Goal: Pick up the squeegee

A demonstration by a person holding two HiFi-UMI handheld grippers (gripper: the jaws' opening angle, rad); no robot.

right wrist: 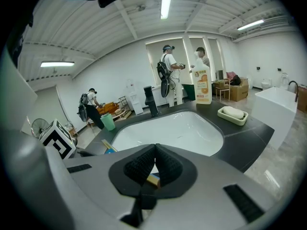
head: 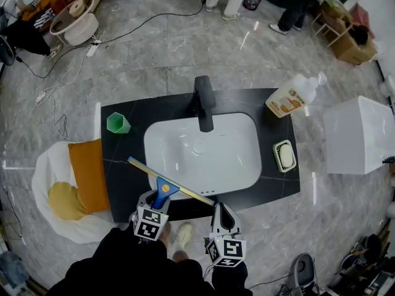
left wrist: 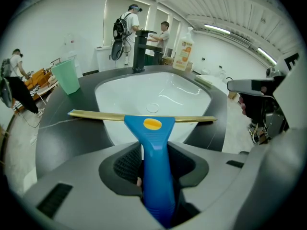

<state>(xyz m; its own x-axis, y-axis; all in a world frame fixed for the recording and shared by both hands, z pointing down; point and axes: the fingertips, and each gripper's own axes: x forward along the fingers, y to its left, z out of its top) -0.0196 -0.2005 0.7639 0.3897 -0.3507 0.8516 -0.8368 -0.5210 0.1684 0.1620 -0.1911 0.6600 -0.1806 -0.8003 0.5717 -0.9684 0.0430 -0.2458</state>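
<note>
The squeegee point(head: 168, 184) has a blue handle and a long yellow blade, and its blade lies across the front rim of the white sink point(head: 247, 171). Its handle point(left wrist: 154, 147) runs back between the jaws of my left gripper point(head: 162, 198), which stands open; a thin gap shows between the left pad and the handle. In the left gripper view the blade point(left wrist: 96, 115) spans the basin's near edge. My right gripper point(head: 220, 209) hovers at the counter's front edge, just right of the squeegee, shut with its pads point(right wrist: 165, 164) together and nothing in them. One blade end point(right wrist: 106, 145) shows to its left.
A black faucet point(head: 203, 100) stands behind the basin on the dark counter point(head: 123, 184). A green cup point(head: 117, 123) is at back left, a soap bottle point(head: 290, 97) at back right, a soap dish point(head: 284, 155) right of the sink. People stand beyond.
</note>
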